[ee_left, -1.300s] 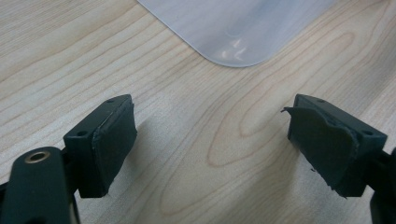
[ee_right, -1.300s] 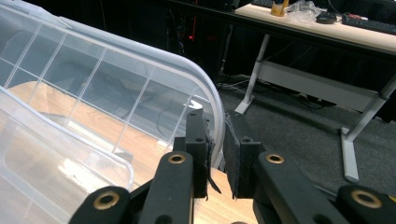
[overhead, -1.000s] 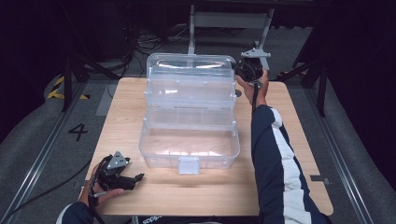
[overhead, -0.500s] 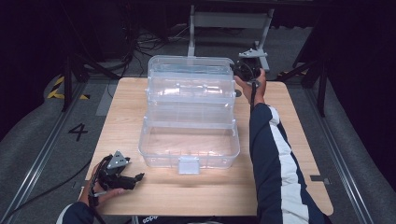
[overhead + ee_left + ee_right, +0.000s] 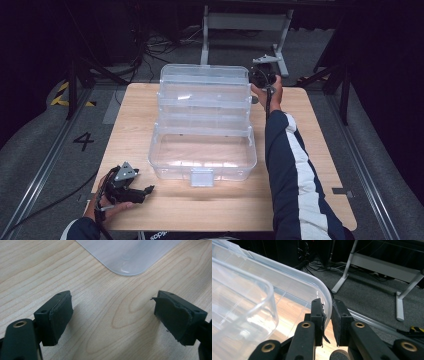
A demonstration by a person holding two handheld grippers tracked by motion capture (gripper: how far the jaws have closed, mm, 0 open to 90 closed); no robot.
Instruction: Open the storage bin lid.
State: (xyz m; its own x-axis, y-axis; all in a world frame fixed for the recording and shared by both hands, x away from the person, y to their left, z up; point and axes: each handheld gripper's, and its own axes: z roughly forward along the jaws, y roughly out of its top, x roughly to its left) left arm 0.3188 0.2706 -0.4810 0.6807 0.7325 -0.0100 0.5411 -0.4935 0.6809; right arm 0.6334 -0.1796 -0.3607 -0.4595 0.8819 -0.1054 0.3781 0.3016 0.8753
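Lid [image 5: 205, 80] lowered slightly since earlier; clear box [image 5: 202, 160] empty.

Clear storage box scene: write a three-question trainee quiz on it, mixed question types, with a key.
1. True or false: the left gripper holds the clear box.
2. Which part of the box is the right gripper clamped on? A) the front latch B) the rim of the raised lid C) a tray divider
3. Fill in: the box stands on a ____ table.

Key: 1 false, its jaws stand open over bare wood; 2 B; 3 wooden.
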